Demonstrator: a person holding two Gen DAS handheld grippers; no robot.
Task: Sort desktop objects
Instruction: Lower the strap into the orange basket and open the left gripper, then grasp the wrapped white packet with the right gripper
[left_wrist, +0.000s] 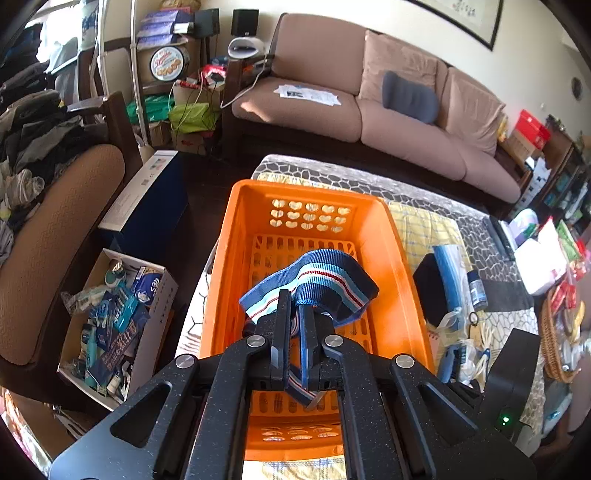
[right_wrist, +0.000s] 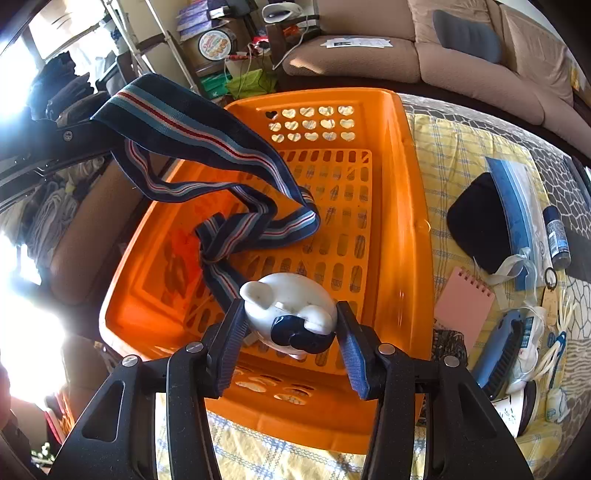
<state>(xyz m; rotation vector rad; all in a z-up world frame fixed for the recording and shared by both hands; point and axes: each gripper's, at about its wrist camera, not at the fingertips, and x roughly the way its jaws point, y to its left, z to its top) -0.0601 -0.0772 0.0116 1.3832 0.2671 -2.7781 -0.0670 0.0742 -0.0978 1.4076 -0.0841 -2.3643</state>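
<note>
Right now I am looking at the orange basket filling the middle of both views, sitting on a yellow checked cloth over a table. Behind it, across the upper part of each frame, a brown sofa is showing with papers on its seat.

Only my left wrist view is giving me the open cardboard box of blue packets at the lower left; the print there is too small for me to read. At the upper left a round biscuit tin is carrying red script that I cannot make out for certain.

Only my right wrist view is showing the pink spiral notepad at the lower right and the strap's far end lying on the basket floor.

My left gripper is pinching the striped strap between pressed-together fingers, dangling it over the basket. My right gripper is clamping a white and navy figurine above the basket's near end, at the lower centre of the frame.
</note>
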